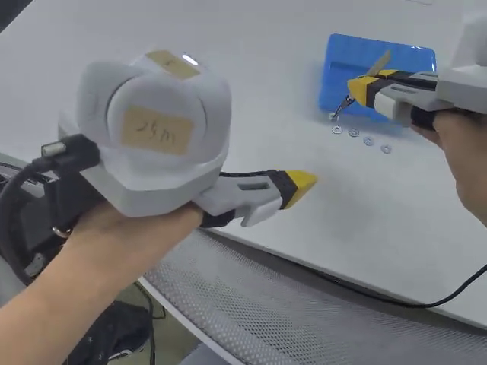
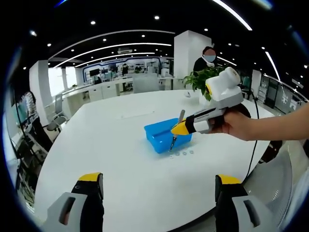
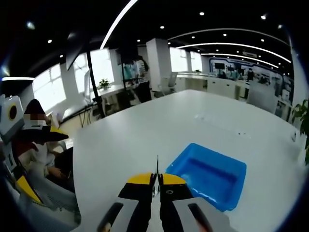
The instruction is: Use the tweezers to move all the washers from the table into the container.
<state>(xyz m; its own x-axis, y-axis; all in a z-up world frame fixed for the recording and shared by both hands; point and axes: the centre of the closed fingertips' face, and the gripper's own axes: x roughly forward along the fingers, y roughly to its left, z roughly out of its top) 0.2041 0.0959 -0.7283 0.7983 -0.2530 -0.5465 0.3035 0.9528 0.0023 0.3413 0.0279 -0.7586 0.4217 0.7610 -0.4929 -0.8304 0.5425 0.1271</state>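
The washers (image 1: 353, 133) are four small silvery rings in a loose row on the white table (image 1: 228, 99), just in front of the blue container (image 1: 380, 65); the right gripper (image 1: 355, 90) is clamped on slim metal tweezers (image 1: 340, 107), their tips down by the leftmost ring; the left gripper (image 2: 159, 179) hangs with jaws spread wide, grasping nothing.

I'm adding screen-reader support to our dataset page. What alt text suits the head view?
The right gripper holds tweezers, tips down at a row of washers on the white table, by a blue container. The left gripper hovers in the foreground.
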